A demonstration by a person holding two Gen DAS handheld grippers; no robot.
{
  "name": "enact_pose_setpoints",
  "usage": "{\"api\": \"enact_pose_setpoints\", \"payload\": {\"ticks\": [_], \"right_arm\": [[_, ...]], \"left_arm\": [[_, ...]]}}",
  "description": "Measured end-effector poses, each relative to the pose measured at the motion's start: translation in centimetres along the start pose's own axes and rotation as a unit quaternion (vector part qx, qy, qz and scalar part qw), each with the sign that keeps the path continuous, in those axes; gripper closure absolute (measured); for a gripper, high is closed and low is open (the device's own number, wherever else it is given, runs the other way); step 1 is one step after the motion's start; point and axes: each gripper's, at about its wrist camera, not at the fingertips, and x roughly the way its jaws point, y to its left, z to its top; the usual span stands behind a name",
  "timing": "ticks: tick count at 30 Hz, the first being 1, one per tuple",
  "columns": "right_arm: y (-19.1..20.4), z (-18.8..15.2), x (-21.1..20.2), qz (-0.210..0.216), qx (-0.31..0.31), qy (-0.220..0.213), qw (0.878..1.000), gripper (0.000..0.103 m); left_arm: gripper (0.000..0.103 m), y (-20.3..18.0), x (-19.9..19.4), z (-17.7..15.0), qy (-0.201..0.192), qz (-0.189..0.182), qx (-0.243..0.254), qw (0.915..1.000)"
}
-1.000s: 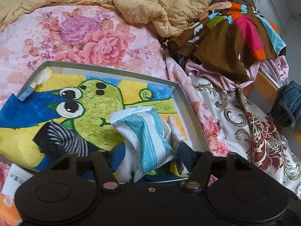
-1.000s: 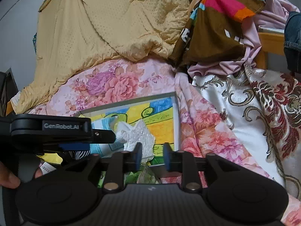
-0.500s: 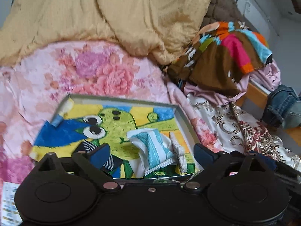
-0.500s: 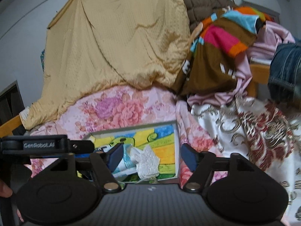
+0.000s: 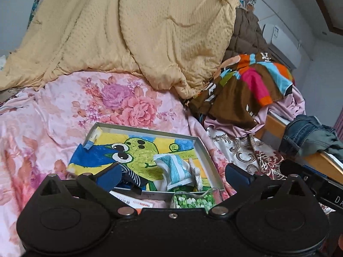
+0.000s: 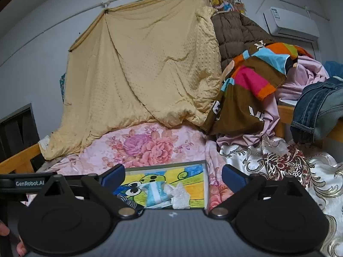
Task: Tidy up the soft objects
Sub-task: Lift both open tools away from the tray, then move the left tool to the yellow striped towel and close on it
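Let go, both sides. Left gripper (image 5: 173,174) w/ jaws opening, near full spread, nothing between the pads. Right gripper (image 6: 173,174) same: jaws opening, wide, nothing pinched. A sec ago sat much narrower and low over the tray (image 5: 201,150); now backed off and lifted, tray looking smaller in both views.

Left behind in the tray's near right corner: teal-striped soft pack (image 5: 171,165), slumped on the cartoon lining, and the white crinkly piece (image 5: 196,175) just beside it on the right, touching or nearly so. Dark striped sock (image 5: 133,176) at the near left, partly hidden by the left finger. Read as a drop done: those pieces stowed, hands free for the next pick.

Just outside the near rim, not yet in: clear bag of green-white bits (image 5: 190,201) and a paper slip (image 5: 128,200). Likely next candidates, tho too close under the left claw to judge a grip.

Further out, floral sheet (image 5: 128,102) under the tray, soft footing, so tray could tip if pressed. To the right, gold-patterned cloth (image 5: 246,156), then brown multicolour blanket (image 5: 242,94) heaped on pink fabric, jeans (image 5: 306,135) over a wooden rail. Crowded that side; reach over the right wall apt to snag.

Farthest back, yellow quilt (image 5: 150,32) hung up the wall, brown puffer jacket (image 6: 235,32), AC unit (image 6: 289,23).
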Motion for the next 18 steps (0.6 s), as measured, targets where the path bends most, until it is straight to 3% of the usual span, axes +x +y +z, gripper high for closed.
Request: {"api": "enact_pose_setpoints", "payload": {"ticks": [18], "right_arm": [[2.7,-3.9,-7.7,0.002,-0.044,0.013,0.999,0.000]], "left_arm": [[0.001,0.1,-9.0,-5.2,-0.030,-0.020,0.041,0.9985]]}}
